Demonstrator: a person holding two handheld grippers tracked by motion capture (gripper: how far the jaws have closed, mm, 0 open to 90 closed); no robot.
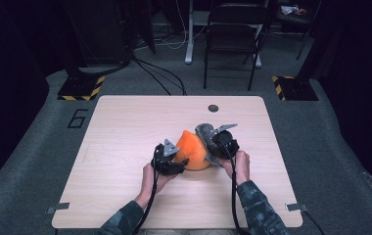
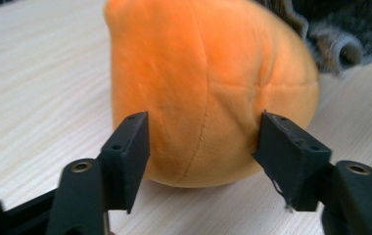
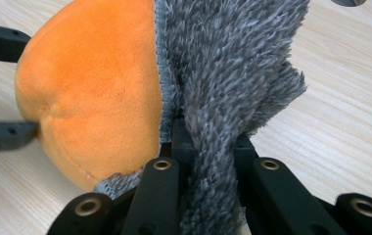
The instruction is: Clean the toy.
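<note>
The counter (image 1: 125, 147) is a big, pale wooden top with a small dark hole (image 1: 213, 108) near its far edge. A person sits at the near side, and both forearms reach in toward the middle.

In the middle lies a soft toy (image 1: 194, 151). Most of it is a round orange ball of plush. A fuzzy grey cloth (image 1: 204, 131) sits on its far right side, like a cover that goes with it. The toy rests on the counter, between the two hands.

The right gripper (image 3: 208, 142) is at the toy's right side. Its jaws are pinched tight on a fold of the grey cloth, and the fluff bulges out above them. The orange ball sits just beside the fold.

The left gripper (image 2: 203, 147) is at the toy's left side. Its jaws stand part way apart, one on each side of the orange ball's low end. They sit right at the plush. They do not seem to squeeze it, so it looks like a loose hold or no hold at all.

My guess is that the job is pulling the grey cloth over or off the orange ball. The right hand has the cloth. The left hand is changing its grip.

Next, the left jaws likely need to close on the orange ball to keep it in place. Then the right hand can tug the cloth without the toy sliding away.
</note>
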